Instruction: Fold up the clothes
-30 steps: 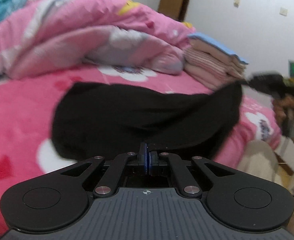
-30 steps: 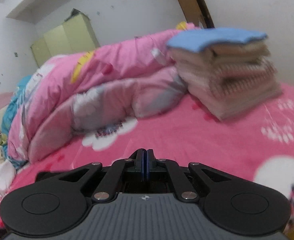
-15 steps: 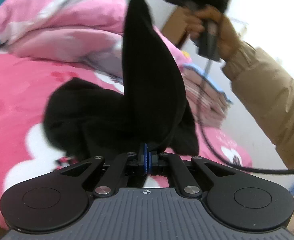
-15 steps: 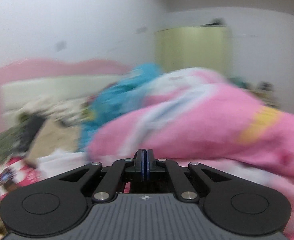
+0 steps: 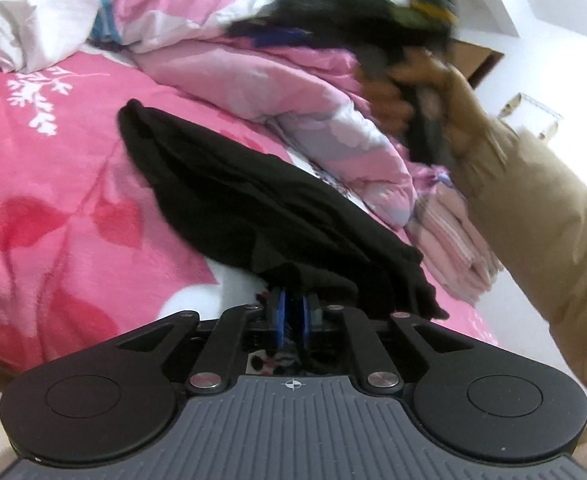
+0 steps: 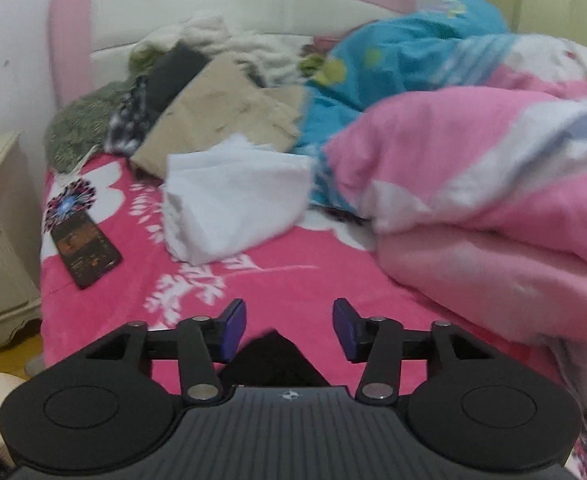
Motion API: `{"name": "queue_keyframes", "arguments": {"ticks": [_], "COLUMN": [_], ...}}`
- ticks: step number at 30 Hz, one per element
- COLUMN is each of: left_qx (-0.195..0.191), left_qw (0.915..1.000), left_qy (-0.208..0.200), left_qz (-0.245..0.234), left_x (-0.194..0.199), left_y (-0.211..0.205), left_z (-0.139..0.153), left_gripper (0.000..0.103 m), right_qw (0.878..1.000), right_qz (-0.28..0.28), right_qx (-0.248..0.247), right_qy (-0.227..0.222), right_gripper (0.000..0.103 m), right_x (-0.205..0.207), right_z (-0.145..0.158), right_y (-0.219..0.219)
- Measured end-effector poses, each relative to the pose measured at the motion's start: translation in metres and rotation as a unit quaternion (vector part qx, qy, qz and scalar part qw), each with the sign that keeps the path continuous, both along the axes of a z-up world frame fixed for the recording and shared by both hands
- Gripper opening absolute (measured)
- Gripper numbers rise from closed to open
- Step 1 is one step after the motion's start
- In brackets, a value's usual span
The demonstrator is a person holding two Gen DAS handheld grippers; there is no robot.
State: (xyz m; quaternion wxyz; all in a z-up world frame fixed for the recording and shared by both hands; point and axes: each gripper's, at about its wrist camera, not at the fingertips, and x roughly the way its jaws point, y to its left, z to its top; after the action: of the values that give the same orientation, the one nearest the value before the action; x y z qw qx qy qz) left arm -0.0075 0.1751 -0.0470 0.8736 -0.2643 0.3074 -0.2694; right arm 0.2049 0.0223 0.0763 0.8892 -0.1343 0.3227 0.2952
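One fold of the black garment (image 5: 253, 208) looks just laid down: it lies doubled on the pink bedsheet (image 5: 53, 200), beside the rumpled pink quilt (image 5: 273, 80). The right gripper (image 6: 289, 330) has just been opening; its jaws stand spread with nothing pinched, a black corner of cloth lying loose below them. The left gripper (image 5: 292, 316) has its jaws nearly together with the garment's near edge between them; the jaws have just eased apart a little, so whether they press it I cannot tell. The garment is a long band, its long axis running from the left gripper away up-left towards the white cloth (image 5: 25, 28). Next, I judge, comes a regrip for a second fold across that axis
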Motion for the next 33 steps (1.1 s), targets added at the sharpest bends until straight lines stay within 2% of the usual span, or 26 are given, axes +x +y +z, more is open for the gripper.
{"name": "queue_keyframes", "arguments": {"ticks": [4,7,9,14,17,19,20,22,23,25,27,28,30,31,33], "left_qx": [0.002,0.011,0.02,0.046,0.055,0.065,0.075,0.1,0.115,0.144,0.169,0.18,0.201,0.207,0.201], "left_qw": [1.0,0.9999,0.9996,0.9983,0.9975,0.9968,0.9962,0.994,0.9922,0.9879,0.9836,0.9815,0.9774,0.9762,0.9773], "left_qy": [-0.005,-0.007,-0.008,-0.018,-0.031,-0.038,-0.04,-0.045,-0.048,-0.052,-0.057,-0.06,-0.064,-0.065,-0.066], "left_qz": [0.006,0.011,0.017,0.03,0.032,0.026,0.019,0.004,-0.005,-0.022,-0.027,-0.024,-0.016,-0.012,-0.009], "left_x": [-0.004,-0.004,-0.007,-0.013,-0.015,-0.012,-0.009,-0.002,0.003,0.014,0.025,0.031,0.041,0.045,0.052], "left_y": [0.001,0.004,0.005,0.01,0.009,0.002,-0.005,-0.022,-0.033,-0.055,-0.073,-0.081,-0.092,-0.096,-0.096], "left_z": [0.003,0.003,0.004,0.016,0.027,0.033,0.036,0.038,0.038,0.034,0.029,0.026,0.021,0.019,0.015], "left_gripper": [0.025,0.032,0.032,0.039,0.052,0.063,0.065,0.073,0.075,0.088,0.094,0.095,0.095,0.095,0.094], "right_qw": [0.994,0.979,0.966,0.944,0.929,0.921,0.92,0.92,0.924,0.934,0.944,0.947,0.95,0.95,0.95], "right_qz": [-0.058,-0.11,-0.154,-0.256,-0.303,-0.32,-0.324,-0.323,-0.317,-0.302,-0.297,-0.299,-0.297,-0.292,-0.291], "right_qx": [0.094,0.17,0.203,0.202,0.202,0.204,0.203,0.197,0.19,0.166,0.129,0.109,0.088,0.093,0.106], "right_qy": [0.018,0.038,0.046,0.047,0.07,0.086,0.092,0.1,0.1,0.091,0.066,0.051,0.043,0.049,0.045], "right_gripper": [0.062,0.064,0.069,0.072,0.072,0.072,0.072,0.073,0.074,0.074,0.074,0.073,0.046,0.024,0.018], "right_x": [-0.026,-0.053,-0.08,-0.14,-0.169,-0.182,-0.187,-0.192,-0.192,-0.191,-0.186,-0.182,-0.173,-0.167,-0.161], "right_z": [0.022,0.031,0.027,-0.011,-0.044,-0.064,-0.073,-0.088,-0.094,-0.102,-0.107,-0.108,-0.11,-0.109,-0.104], "right_y": [-0.08,-0.149,-0.196,-0.279,-0.312,-0.323,-0.326,-0.325,-0.32,-0.309,-0.295,-0.29,-0.283,-0.281,-0.281]}}
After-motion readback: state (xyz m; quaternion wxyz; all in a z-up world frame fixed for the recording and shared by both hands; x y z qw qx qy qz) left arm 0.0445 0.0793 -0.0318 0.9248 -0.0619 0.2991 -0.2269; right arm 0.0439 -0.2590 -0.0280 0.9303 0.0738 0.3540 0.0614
